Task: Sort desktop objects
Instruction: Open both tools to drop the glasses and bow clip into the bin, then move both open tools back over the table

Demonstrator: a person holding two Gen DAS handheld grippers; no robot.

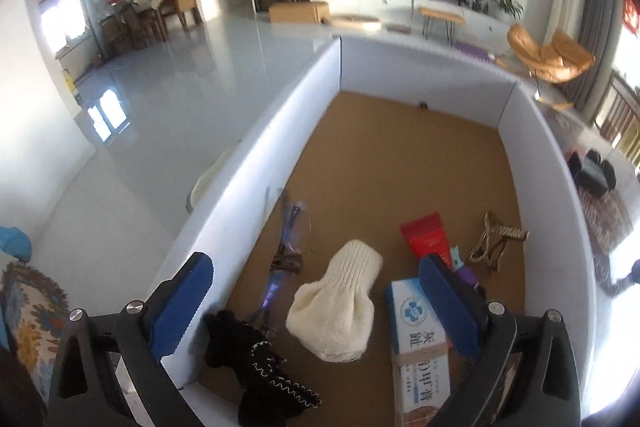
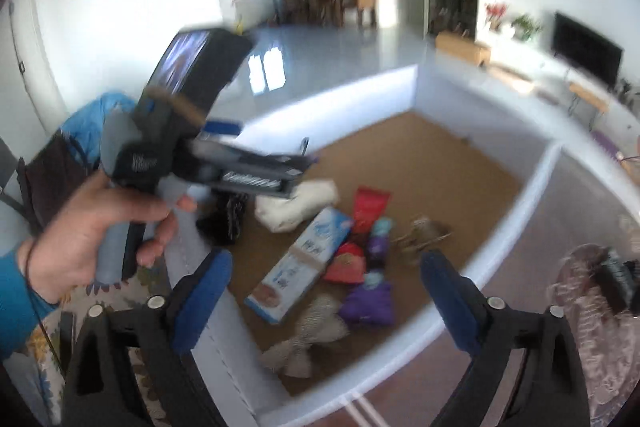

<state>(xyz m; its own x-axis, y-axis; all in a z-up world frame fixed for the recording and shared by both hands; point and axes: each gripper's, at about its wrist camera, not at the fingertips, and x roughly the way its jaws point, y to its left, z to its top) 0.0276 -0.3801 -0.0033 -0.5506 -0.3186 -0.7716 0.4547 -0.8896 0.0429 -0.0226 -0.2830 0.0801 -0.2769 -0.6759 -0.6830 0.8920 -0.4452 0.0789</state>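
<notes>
**Both jaws spread above the clutter in the white pen**

The tabletop [image 1: 420, 163], cork-brown and walled in white, carries the things bunched at its near end. The left gripper [image 1: 316, 307] hangs with jaws spread and empty; the cream knit [image 1: 340, 307] lies directly between them, long axis running away from the camera. The box [image 1: 416, 339] lies beside its right jaw, printed with Chinese characters, among them 灰 and 甲. The right gripper [image 2: 324, 307], jaws also spread and empty, hovers over the pen's near corner, farther from the knit.

Cream knit sock [image 1: 336, 303], black glove [image 1: 260, 367] (white zigzag stitching), blue-white box [image 1: 416, 339].
</notes>
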